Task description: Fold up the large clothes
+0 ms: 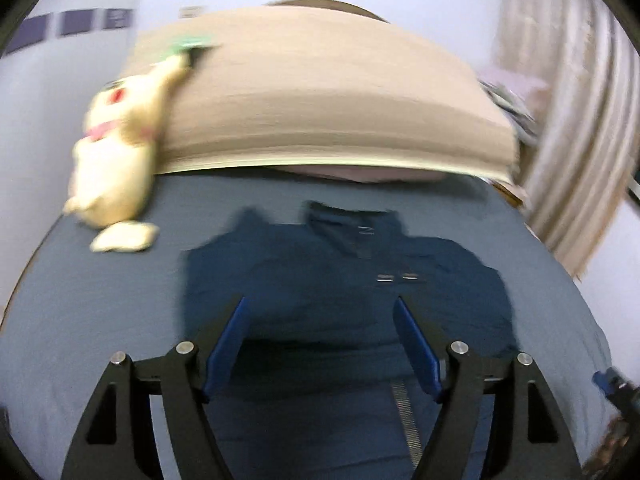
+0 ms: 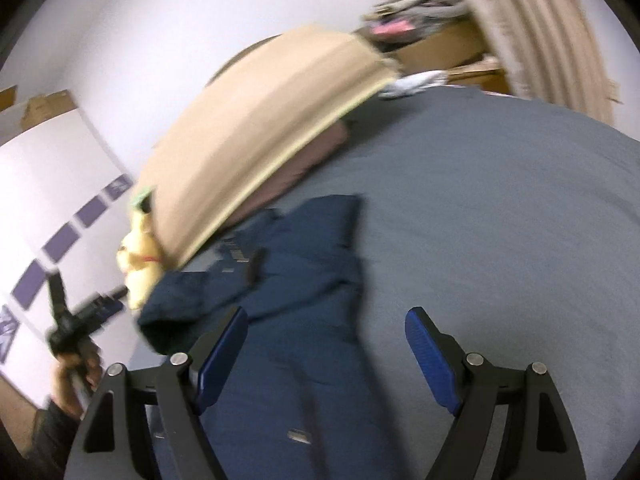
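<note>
A dark navy jacket (image 1: 344, 280) lies flat on the grey-blue bed sheet (image 1: 100, 320), collar toward the headboard, sleeves folded in. My left gripper (image 1: 320, 312) is open and empty above its lower half. In the right wrist view the jacket (image 2: 304, 288) lies to the left of centre, and my right gripper (image 2: 326, 324) is open and empty above its right edge. The left gripper (image 2: 120, 292) also shows at the far left of that view, held in a hand. The right gripper's tip shows at the right edge of the left wrist view (image 1: 612, 384). Both views are motion-blurred.
A tan headboard cushion (image 1: 320, 92) stands behind the jacket, over a brownish pillow (image 2: 304, 164). A cream plush toy (image 1: 116, 152) leans at its left end. Curtains (image 1: 580, 120) hang at the right. Cardboard boxes with clutter (image 2: 436, 48) stand past the bed's far corner.
</note>
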A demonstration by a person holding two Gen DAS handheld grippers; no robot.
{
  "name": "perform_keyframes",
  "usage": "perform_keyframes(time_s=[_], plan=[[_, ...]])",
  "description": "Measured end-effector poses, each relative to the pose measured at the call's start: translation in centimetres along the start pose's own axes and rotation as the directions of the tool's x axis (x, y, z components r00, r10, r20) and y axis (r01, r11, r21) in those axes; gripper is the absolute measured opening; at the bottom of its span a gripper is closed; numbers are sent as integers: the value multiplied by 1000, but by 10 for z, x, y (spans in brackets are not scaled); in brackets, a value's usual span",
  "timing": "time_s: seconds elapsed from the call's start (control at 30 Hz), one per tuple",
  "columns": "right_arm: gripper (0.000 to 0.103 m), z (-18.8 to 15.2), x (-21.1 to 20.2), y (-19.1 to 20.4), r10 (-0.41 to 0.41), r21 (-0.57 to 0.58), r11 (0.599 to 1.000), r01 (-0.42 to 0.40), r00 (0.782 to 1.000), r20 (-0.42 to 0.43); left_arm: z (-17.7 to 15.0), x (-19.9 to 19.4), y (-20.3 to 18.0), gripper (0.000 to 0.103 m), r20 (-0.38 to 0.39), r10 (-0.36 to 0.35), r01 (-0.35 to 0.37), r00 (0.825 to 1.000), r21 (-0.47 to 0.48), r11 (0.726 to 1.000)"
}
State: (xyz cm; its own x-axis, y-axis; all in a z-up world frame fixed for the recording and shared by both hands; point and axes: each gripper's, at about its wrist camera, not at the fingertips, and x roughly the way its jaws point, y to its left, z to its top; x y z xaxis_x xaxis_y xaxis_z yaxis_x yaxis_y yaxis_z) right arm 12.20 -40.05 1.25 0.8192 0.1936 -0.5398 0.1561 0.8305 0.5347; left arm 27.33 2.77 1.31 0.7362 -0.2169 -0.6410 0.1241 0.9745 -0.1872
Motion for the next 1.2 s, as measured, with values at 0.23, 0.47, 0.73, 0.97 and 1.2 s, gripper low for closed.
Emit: perform_keyframes(time_s=[0.23,0.47,0.73,0.97,1.2], plan=[[85,24,149,70,306,232,940,-250,919,-248,-59,-10,97,76,-31,77,-82,997,-217,973],[85,7,267,104,325,386,903,-188,887,-329,-117,-31,154,76,-60,107,-121,992,-350,929],[84,-11,297,96,195,475,880,-25,929,-314,-138,-35,171,76,-59,103,-117,993,-374,920],[18,-3,318,105,57,356,932,74,937,-344,-143,-39,173,76,-59,110,-124,992,-363,923],[10,32,261,185,-59,-80,996,48,988,-145,-136,-45,178,76,-52,140,-149,989,-357,922]])
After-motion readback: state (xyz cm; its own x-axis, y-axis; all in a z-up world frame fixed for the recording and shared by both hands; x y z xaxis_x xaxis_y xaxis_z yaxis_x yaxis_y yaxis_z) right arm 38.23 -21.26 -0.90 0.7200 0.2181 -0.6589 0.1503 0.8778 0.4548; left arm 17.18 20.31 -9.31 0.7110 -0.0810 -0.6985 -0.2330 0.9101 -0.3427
